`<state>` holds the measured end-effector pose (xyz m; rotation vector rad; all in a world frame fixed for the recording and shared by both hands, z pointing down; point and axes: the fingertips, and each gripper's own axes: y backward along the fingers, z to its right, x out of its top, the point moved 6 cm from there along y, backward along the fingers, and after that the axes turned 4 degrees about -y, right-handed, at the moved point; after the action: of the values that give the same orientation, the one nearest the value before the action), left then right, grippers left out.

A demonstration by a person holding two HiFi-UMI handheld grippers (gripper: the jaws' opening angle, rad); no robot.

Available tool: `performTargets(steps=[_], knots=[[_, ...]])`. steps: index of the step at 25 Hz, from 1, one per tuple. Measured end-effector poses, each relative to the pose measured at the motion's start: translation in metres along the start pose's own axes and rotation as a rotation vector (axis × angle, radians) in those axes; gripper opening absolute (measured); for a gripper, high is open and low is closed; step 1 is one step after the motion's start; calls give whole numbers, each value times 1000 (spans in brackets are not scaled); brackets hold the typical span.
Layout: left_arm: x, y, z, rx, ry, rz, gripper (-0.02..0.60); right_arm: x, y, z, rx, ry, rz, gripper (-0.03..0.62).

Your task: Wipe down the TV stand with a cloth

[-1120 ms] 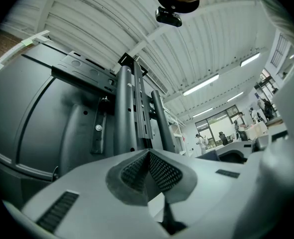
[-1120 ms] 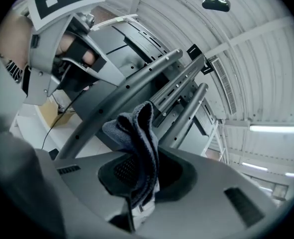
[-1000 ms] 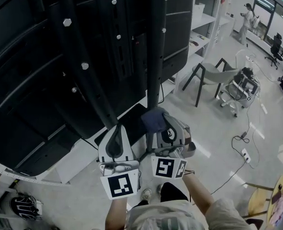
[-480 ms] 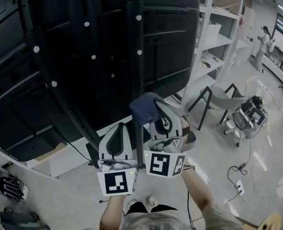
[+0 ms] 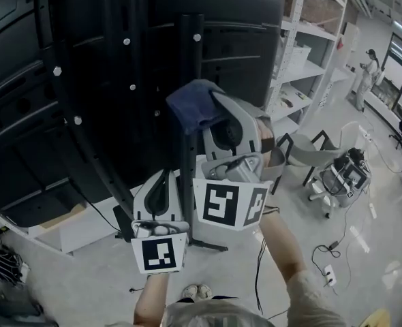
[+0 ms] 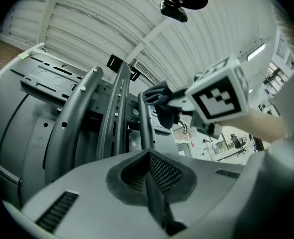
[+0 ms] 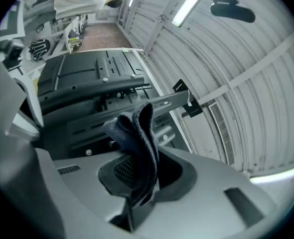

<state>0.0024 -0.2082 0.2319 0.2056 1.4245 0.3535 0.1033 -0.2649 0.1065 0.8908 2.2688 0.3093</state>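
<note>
The right gripper [image 5: 213, 114] is seen shut on a cloth [image 5: 189, 103], which is pinched between the jaws in the right gripper view [image 7: 137, 195]. The cloth [image 7: 136, 133] is dark blue-grey and soft-looking. It is folded into thick pleats, with a bunched end standing out past the jaw tips. That end is laid against, or just beside, the black upright post of the TV stand [image 5: 189, 46]; contact cannot be confirmed. Below this gripper and to its left, the left gripper [image 5: 164, 177] is held close to the same post. Its jaws are pressed together with nothing between them, as shown in the left gripper view [image 6: 154, 198], where the post [image 6: 144, 126] and the cloth [image 6: 157, 96] are seen ahead of it. Beyond both grippers the black back of a large screen [image 5: 44, 94] is mounted on perforated rails with pale bolt heads. To the right of the right gripper, white shelving [image 5: 304, 43] and a grey chair [image 5: 308, 152] are found, and a person [image 5: 366, 73] is seen far off.
</note>
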Motion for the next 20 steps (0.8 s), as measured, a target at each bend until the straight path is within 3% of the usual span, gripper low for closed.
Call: performTargets(steps=[6, 9, 20], knots=[[9, -9, -6, -37, -11, 40, 15, 51, -50, 52, -114, 176, 28, 61], [8, -11, -10, -50, -6, 41, 15, 65, -72, 65, -129, 213, 2, 61], [0, -13, -14, -83, 6, 36, 15, 49, -103, 49, -156, 401, -133, 61]])
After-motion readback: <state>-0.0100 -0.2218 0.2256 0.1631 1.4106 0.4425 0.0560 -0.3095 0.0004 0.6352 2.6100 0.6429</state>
